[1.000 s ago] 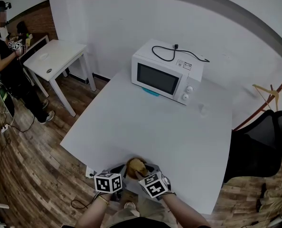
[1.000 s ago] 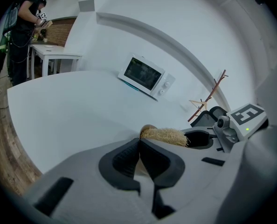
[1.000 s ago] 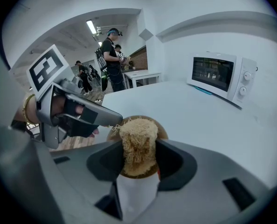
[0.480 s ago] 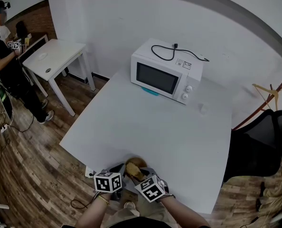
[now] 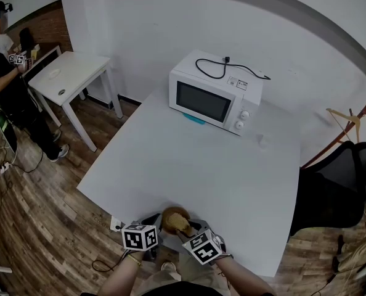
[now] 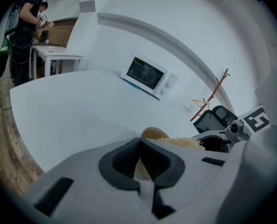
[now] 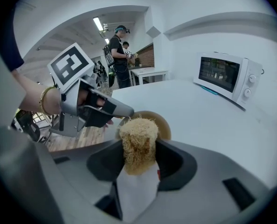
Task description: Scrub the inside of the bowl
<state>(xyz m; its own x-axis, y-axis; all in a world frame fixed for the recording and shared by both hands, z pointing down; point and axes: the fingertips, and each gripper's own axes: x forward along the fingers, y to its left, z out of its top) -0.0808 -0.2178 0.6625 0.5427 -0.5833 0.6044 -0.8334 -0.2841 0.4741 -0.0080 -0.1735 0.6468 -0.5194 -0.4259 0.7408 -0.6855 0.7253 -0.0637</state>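
We see the brown round wooden bowl (image 5: 172,215) standing at the near edge of the white rectangular table (image 5: 201,159). The left gripper (image 6: 139,158) has its jaws pressed almost together on the bowl's thin rim. The right gripper (image 7: 138,160) is clamped on a tan fibrous scrubbing pad (image 7: 138,139), whose tip we find over the bowl's inside, near the left gripper

Office-like test room: big white table (image 5: 232,184) bearing a microwave (image 5: 215,92), black office chair (image 5: 340,187), wood floor (image 5: 29,221), brick wall (image 5: 47,24), another headset-wearing person (image 5: 7,85) at a small desk (image 5: 75,73).
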